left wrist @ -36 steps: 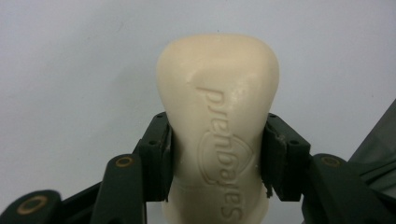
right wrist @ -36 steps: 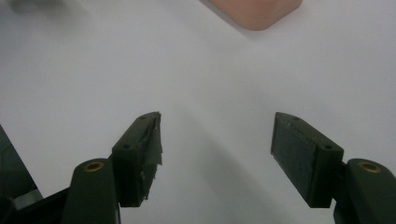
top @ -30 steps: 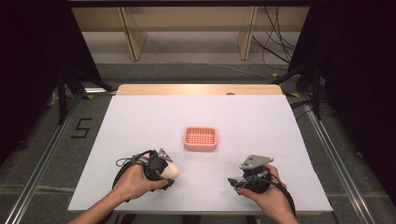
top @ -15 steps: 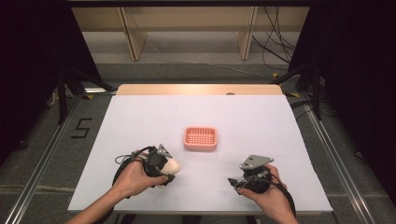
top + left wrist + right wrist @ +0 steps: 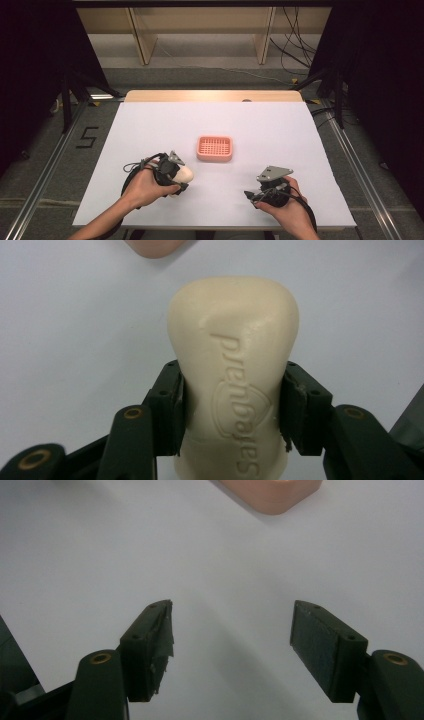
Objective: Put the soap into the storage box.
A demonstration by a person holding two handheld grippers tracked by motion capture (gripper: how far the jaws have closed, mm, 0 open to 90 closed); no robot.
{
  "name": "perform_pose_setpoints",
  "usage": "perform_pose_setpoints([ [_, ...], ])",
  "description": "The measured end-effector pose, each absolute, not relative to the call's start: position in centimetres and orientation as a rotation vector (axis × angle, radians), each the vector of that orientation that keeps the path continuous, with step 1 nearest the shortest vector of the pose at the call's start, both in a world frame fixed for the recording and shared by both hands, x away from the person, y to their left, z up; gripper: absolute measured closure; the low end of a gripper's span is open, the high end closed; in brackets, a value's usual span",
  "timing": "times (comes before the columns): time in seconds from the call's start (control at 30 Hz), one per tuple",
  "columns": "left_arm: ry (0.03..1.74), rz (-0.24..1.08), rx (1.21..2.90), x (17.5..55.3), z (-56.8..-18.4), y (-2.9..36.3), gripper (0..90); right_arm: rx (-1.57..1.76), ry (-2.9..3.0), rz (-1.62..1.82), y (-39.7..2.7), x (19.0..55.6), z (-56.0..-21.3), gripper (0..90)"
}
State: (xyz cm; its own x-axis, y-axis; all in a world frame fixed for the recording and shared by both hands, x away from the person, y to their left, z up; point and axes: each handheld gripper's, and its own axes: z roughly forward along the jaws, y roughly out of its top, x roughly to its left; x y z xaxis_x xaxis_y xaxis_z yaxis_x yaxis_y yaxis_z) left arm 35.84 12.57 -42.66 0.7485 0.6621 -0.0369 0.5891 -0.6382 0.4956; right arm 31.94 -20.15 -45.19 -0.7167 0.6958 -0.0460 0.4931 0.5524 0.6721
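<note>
- The left gripper (image 5: pixel 181 176) sits near the bench's front edge, left of the middle, held in the person's left hand (image 5: pixel 145 186).
- Its fingers (image 5: pixel 167 407) are clamped on a cream bar of soap (image 5: pixel 234 375), one pad pressed against each long side of the bar.
- In the left gripper view the soap sticks out forward past the pads, its rounded end pointing toward the pink soap dish (image 5: pixel 152 246) at the top of that view; raised lettering runs along the bar's upper face.
- In the high view the soap (image 5: pixel 183 174) shows as a pale lump at the gripper's tip, close over the white bench (image 5: pixel 150 125); I cannot tell whether it touches the surface.
- The pink soap dish (image 5: pixel 214 148) lies flat about midway across the bench, somewhat nearer the front edge than the back. It has a slotted grid floor and is near the soap, up and to the right of it, but apart from it.
- The right gripper (image 5: pixel 254 196) rests near the front edge, right of the middle, in the person's right hand (image 5: pixel 285 210), with its grey three-cornered plate on top.
- Its fingers (image 5: pixel 150 647) stand wide apart with nothing but bare bench between them; a corner of the soap dish (image 5: pixel 272 492) shows ahead at the top of the right gripper view.
- The two grippers are well apart, with the dish farther back on the bench between them.
</note>
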Motion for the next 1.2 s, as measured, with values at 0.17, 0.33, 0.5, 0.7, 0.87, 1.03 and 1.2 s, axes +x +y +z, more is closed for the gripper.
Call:
perform_pose_setpoints([
  [0.17,0.943,0.214,2.451,36.1,-42.3,12.5,49.6,0.98,2.468,0.948,-20.1,31.9,-45.3,34.3],
  [0.33,0.94,0.217,2.449,36.3,-42.1,12.4,49.6,0.979,2.482,0.938,-20.2,31.9,-45.2,34.2],
  [0.5,0.936,0.231,2.446,36.6,-41.9,12.3,49.6,0.983,2.485,0.938,-20.1,31.9,-45.2,34.3],
  [0.7,0.933,0.237,2.447,36.9,-41.6,12.3,49.6,0.999,2.491,0.932,-20.1,31.9,-45.2,34.3],
  [0.87,0.928,0.239,2.451,37.1,-41.5,12.3,49.6,0.998,2.492,0.93,-20.1,31.9,-45.1,34.3],
  [1.03,0.945,0.237,2.434,37.3,-41.5,12.3,49.6,1.001,2.498,0.927,-20.1,31.9,-45.1,34.2],
  [1.2,0.935,0.238,2.444,37.7,-41.2,12.3,49.6,1.002,2.496,0.927,-20.0,31.9,-45.1,34.3],
])
